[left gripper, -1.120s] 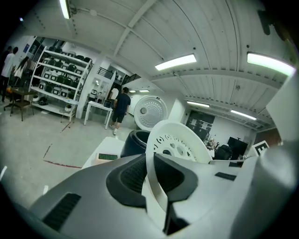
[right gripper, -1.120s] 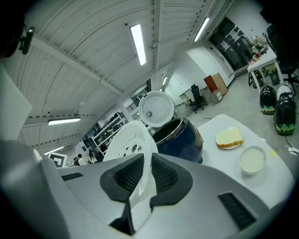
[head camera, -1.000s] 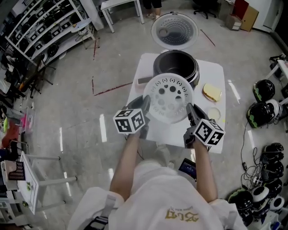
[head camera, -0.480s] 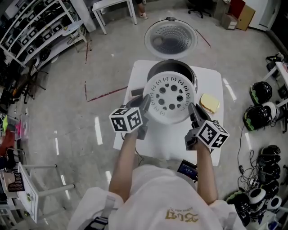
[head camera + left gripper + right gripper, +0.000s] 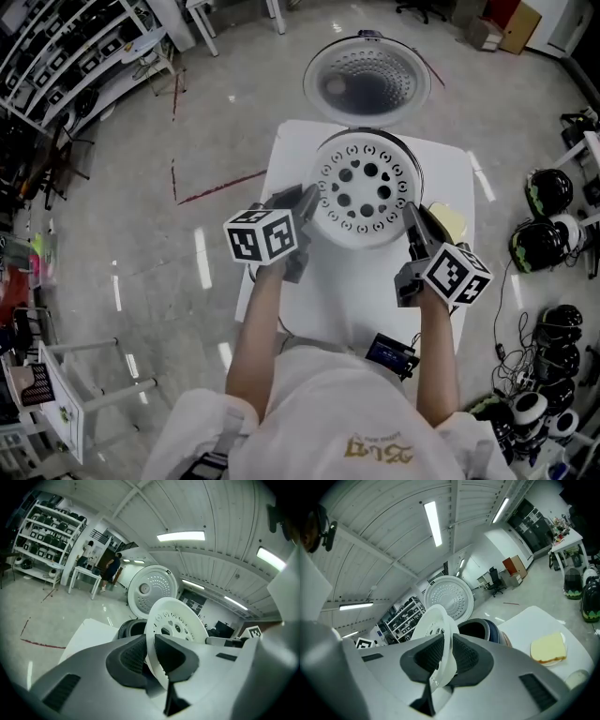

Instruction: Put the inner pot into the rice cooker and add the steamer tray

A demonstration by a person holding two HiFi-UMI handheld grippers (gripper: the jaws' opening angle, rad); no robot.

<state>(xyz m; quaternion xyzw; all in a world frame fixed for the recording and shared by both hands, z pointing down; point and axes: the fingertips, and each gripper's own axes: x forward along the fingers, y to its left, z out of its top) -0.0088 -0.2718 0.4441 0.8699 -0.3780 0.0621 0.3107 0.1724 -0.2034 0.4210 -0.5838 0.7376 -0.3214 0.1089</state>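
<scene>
The white perforated steamer tray (image 5: 366,192) hangs level over the rice cooker (image 5: 413,157) and hides most of its opening. My left gripper (image 5: 308,204) is shut on the tray's left rim, and my right gripper (image 5: 411,216) is shut on its right rim. In the left gripper view the tray (image 5: 176,625) stands edge-on between the pads of the left gripper (image 5: 151,656), with the cooker's dark pot (image 5: 132,629) behind it. In the right gripper view the tray's rim (image 5: 436,620) is pinched in the right gripper (image 5: 446,660), beside the dark cooker (image 5: 482,630).
The cooker's round lid (image 5: 366,82) stands open at the far side. A yellow piece on a small plate (image 5: 450,223) lies at the right of the white table (image 5: 356,281). A small dark device (image 5: 391,353) hangs at the near edge. Helmets (image 5: 539,246) lie on the floor at the right.
Both grippers have carried the tray away from the person, from over the table's middle to over the cooker's opening. Both grips stayed the same.
</scene>
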